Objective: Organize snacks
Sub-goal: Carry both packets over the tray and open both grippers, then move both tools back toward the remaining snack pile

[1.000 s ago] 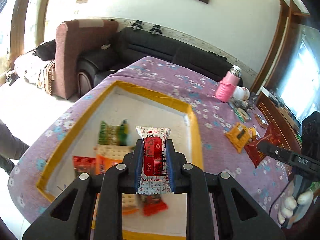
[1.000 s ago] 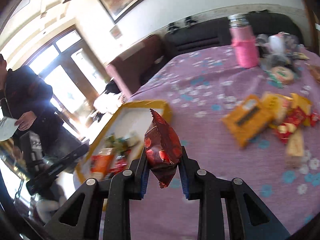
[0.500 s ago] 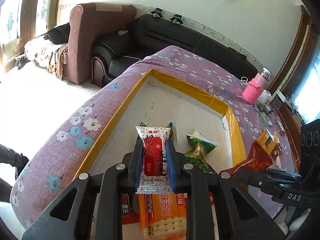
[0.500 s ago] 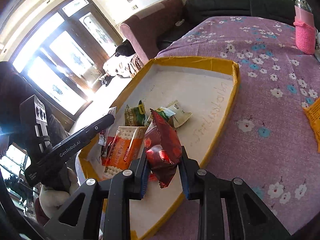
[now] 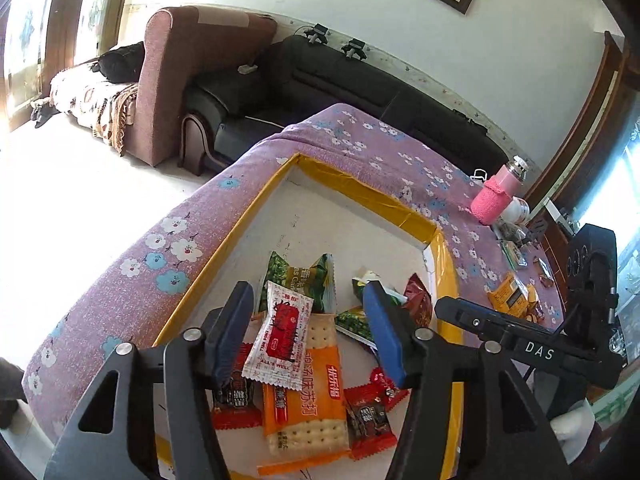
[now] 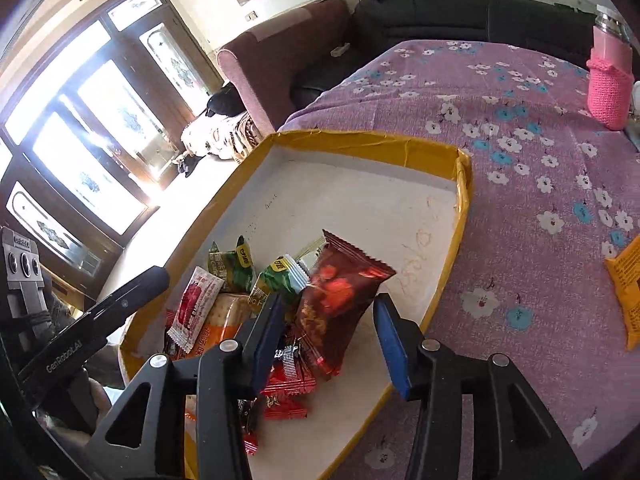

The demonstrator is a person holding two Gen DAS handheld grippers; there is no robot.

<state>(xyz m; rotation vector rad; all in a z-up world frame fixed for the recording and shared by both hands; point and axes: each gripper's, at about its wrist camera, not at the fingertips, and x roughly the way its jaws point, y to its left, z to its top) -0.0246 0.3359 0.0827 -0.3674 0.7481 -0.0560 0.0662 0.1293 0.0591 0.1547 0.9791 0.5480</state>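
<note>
A shallow white box with a yellow taped rim (image 5: 362,194) (image 6: 360,138) lies on the purple flowered tablecloth. My left gripper (image 5: 308,332) is open above its near end. A white and red sachet (image 5: 280,334) lies loose between the fingers, on an orange cracker pack (image 5: 304,396). My right gripper (image 6: 328,338) is open over the box too. A dark red snack bag (image 6: 336,304) sits loose between its fingers, on the pile. Green packets (image 5: 298,280) (image 6: 232,264) and small red packets (image 6: 288,380) lie around them.
A pink bottle (image 5: 498,196) (image 6: 610,84) stands on the table's far right. More yellow and orange snack packs (image 5: 510,296) (image 6: 628,280) lie on the cloth right of the box. A black sofa (image 5: 360,80) and a brown armchair (image 5: 192,76) stand beyond the table.
Both grippers have opened over the box. The white and red sachet and the dark red bag have dropped out of their fingers onto the pile of snacks.
</note>
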